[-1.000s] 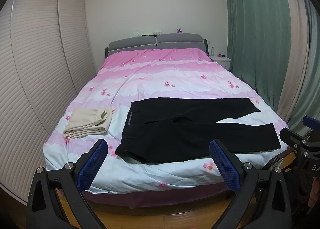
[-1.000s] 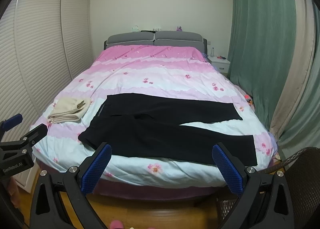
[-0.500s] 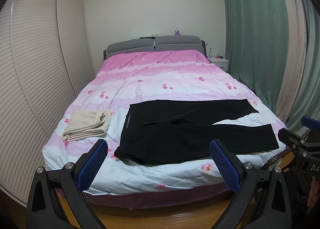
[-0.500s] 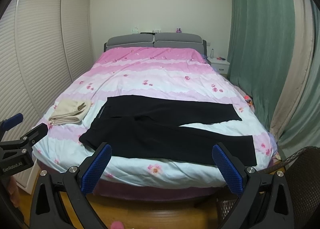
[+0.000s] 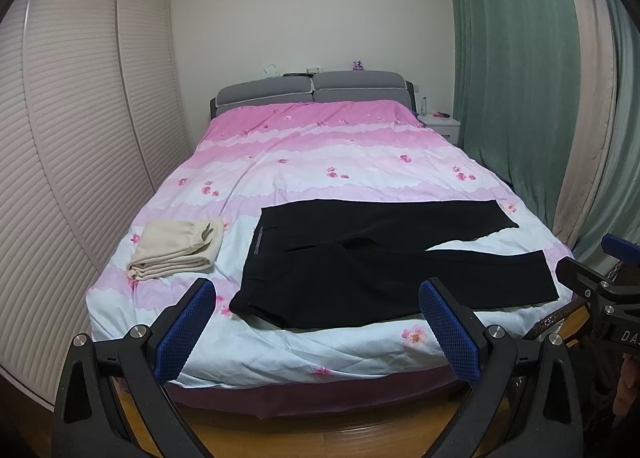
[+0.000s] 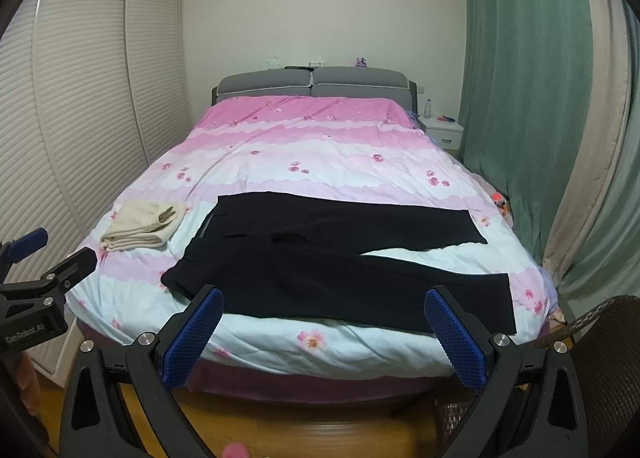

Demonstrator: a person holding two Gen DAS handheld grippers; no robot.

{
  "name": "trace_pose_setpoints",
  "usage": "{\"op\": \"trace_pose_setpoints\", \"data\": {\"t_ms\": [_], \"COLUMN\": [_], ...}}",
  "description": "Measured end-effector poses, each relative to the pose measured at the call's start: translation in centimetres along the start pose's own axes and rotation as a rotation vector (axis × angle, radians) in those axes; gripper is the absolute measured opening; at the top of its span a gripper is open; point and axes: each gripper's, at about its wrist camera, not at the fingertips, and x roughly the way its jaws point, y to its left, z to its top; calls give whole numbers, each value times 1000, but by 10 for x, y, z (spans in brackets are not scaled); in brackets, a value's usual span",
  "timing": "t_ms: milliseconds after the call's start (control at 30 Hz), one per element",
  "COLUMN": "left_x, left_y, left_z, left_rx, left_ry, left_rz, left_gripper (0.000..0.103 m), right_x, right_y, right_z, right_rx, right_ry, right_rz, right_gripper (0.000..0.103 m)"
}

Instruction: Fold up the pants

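Left wrist view. My left tool stands wide open and holds nothing. The black pants lie flat on the bed ahead of it, beyond its fingertips and untouched. The waistband faces toward the left finger, and both legs run off past the right finger, with the far leg splayed slightly away from the near one. A folded beige garment rests on the bed just beyond and left of the left finger, apart from the pants. My right tool enters at the right edge.

Right wrist view. My right tool is likewise spread fully and empty, short of the bed's foot edge. The near leg's cuff lies just ahead of its right finger; the waistband corner lies ahead of and left of its left finger.

Handling, as I judge it: the cloth looks thin, soft and light, and drapes without stiffness. It should slide easily on the bedcover and sag when lifted. I would pinch the near waistband corner with the left tool and the near cuff with the right, to lay one leg over the other.
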Motion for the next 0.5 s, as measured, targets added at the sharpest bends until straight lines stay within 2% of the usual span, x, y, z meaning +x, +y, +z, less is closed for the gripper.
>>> {"op": "trace_pose_setpoints", "data": {"t_ms": [500], "left_x": [2], "left_y": [-1], "left_z": [3], "left_rx": [-6], "left_ry": [-1], "left_rz": [7], "left_gripper": [103], "right_x": [2], "right_y": [-1], "right_z": [-1], "right_rx": [-5], "right_ry": [2], "right_rz": [5], "right_gripper": [102]}}
